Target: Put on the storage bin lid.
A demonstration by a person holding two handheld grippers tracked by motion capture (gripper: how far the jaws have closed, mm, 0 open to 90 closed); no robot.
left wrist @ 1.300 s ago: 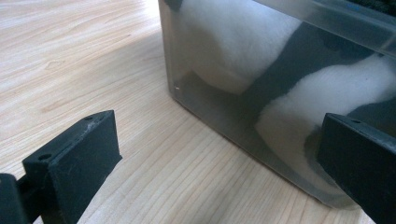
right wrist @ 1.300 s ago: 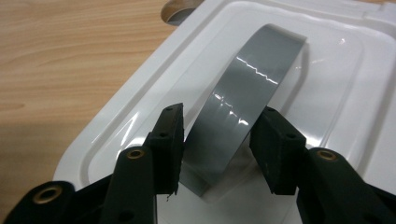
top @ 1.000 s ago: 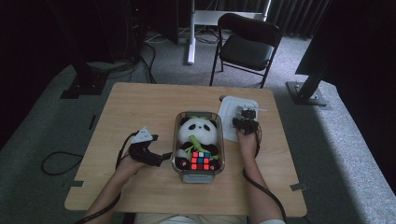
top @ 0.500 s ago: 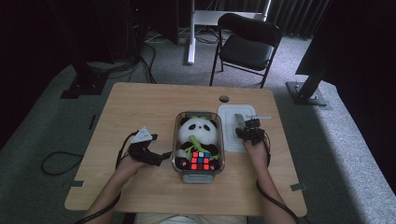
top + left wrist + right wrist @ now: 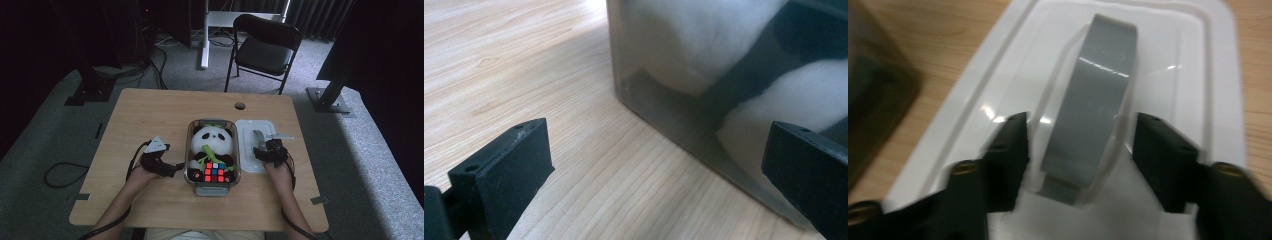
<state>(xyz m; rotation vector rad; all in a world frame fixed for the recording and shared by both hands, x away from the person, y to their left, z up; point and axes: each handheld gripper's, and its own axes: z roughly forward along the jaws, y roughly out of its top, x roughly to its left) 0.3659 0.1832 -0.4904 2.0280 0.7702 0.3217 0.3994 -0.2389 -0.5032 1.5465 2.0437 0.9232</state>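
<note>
Now your right gripper [image 5: 1080, 145] has slid back along the white plastic lid [image 5: 1213, 75], jaws just widened, straddling its grey handle [image 5: 1095, 105] unclamped; ready to grip.

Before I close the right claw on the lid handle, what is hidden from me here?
- High view: right claw tips and the handle end, covered by the claw body.
- Right gripper view: handle base, cut by the frame edge; blurred.
- Left gripper view: bin contents, clouded by the tinted wall.
</note>
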